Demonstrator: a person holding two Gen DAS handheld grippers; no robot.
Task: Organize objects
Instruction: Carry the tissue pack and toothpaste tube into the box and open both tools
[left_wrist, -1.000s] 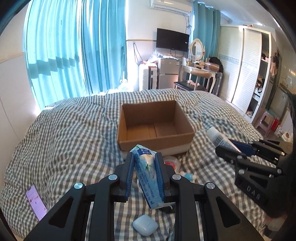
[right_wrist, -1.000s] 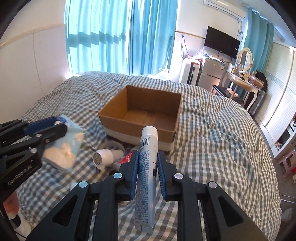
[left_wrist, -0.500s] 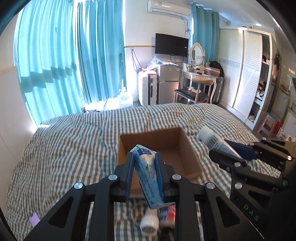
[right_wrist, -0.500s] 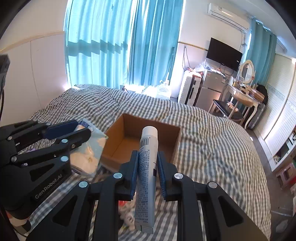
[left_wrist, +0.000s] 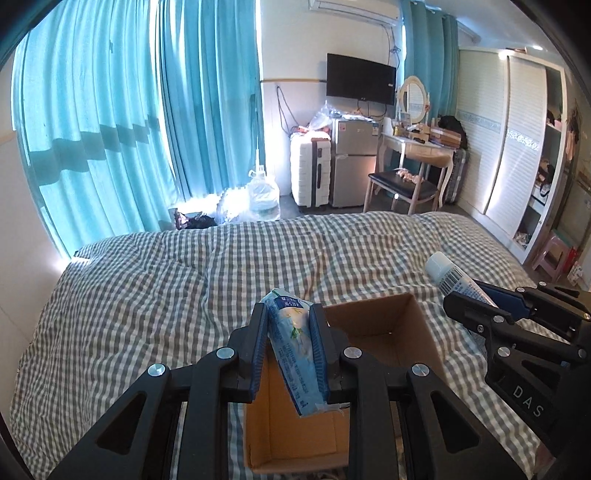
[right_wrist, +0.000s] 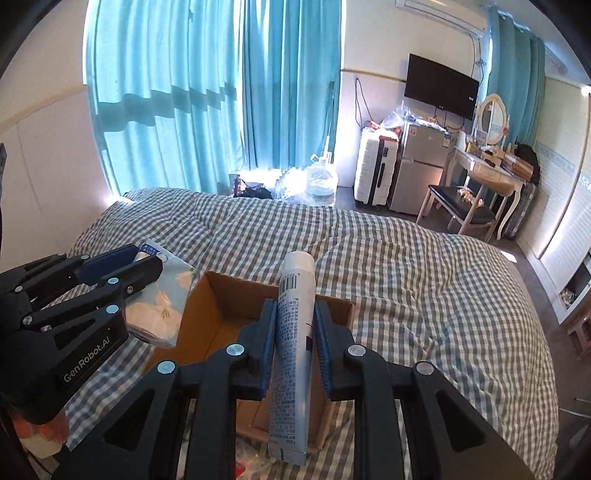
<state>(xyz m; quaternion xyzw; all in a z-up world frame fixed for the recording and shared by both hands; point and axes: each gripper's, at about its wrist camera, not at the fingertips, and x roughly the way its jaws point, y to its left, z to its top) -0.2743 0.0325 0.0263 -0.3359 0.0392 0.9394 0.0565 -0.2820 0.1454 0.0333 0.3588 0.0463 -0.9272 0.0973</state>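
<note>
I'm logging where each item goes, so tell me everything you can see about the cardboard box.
The cardboard box is plain brown corrugated card, open-topped, roughly square with upright walls. Its visible floor looks bare. It sits on the grey-and-white checked bedspread. The left gripper holds a blue tissue pack over it; the right gripper holds a white tube above it. Neither touches it.

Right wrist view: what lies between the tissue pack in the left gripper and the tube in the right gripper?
In the right wrist view, only the open cardboard box, its visible floor bare, lies between the tissue pack and the tube.
</note>
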